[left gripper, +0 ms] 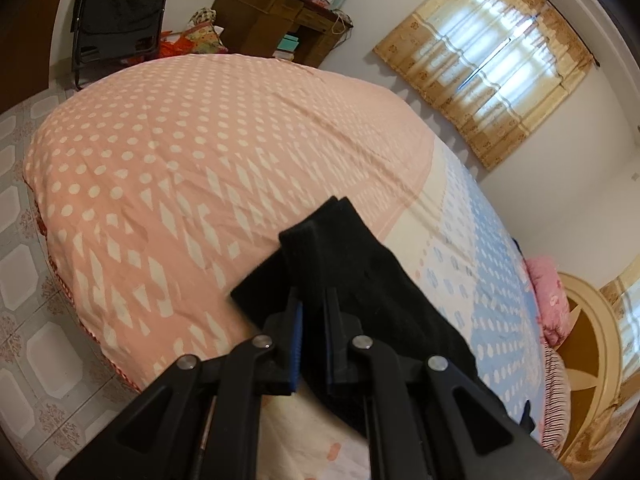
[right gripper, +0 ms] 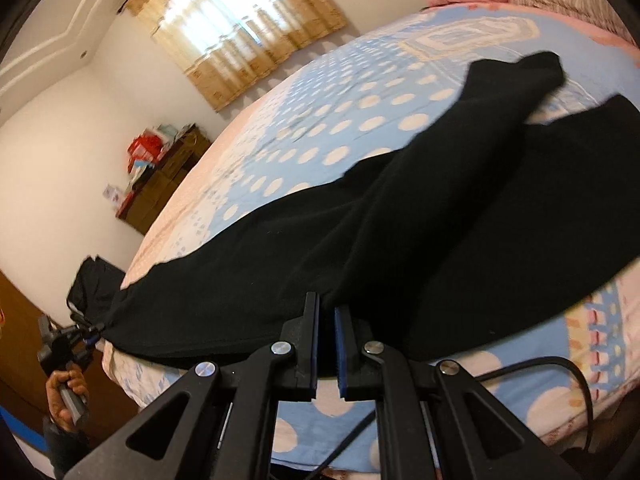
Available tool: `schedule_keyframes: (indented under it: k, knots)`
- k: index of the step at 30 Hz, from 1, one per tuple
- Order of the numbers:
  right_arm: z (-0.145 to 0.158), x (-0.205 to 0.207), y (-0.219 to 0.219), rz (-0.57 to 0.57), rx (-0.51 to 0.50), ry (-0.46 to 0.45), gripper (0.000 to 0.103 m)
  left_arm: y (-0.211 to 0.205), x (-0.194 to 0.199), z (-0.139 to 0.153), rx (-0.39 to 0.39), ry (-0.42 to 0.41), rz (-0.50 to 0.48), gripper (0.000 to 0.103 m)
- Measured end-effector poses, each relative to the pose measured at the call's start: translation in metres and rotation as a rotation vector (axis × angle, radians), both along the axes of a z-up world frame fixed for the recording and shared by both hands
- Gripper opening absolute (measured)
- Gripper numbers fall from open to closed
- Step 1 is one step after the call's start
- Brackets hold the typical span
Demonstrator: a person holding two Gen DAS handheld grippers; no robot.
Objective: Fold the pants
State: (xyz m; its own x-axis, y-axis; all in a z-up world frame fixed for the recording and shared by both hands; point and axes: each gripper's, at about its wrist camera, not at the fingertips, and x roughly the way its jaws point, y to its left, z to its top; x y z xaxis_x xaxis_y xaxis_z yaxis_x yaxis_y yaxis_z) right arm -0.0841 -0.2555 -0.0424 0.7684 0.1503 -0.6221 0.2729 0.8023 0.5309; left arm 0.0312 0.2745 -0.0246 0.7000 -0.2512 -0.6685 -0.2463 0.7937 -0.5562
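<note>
My left claw [left gripper: 312, 320] pinching black pants [left gripper: 360, 264] hem; right claw [right gripper: 327, 320] pinching pants edge over polka-dot bed [left gripper: 180, 168]. Cluttered wooden desk [left gripper: 276, 20] at 12 o'clock, curtained window [left gripper: 492, 60] at 2. No legible writing.

The right claw [right gripper: 327, 312] is closed on the near edge of the black pants [right gripper: 420, 216], which lie across the bed [right gripper: 328, 120] with its dotted blue and pink cover. At far left, a hand [right gripper: 64, 390] holds the left claw [right gripper: 94, 334], gripping another corner of the pants.
</note>
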Motion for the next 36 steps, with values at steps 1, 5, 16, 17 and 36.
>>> schedule_keyframes:
  k: [1,5,16,17,36]
  knots:
    - [-0.001,-0.002,-0.003,-0.013,0.001,0.002,0.007,0.002,0.000,0.000,-0.001,0.003,0.001,0.009]
    - [-0.014,0.000,-0.006,-0.029,-0.017,0.058,0.007,0.002,0.004,-0.007,0.044,0.053,-0.001,0.010]
    - [0.031,-0.019,-0.032,-0.139,-0.078,-0.042,0.014,0.026,-0.026,0.034,0.436,0.040,0.331,0.066]
    - [0.038,-0.019,-0.034,-0.151,-0.080,-0.072,0.032,0.025,-0.028,0.037,0.443,0.016,0.339,0.066]
    - [0.022,0.239,0.197,0.748,-0.176,-0.086,0.080,-0.112,0.002,-0.013,0.540,-0.078,-0.028,0.061]
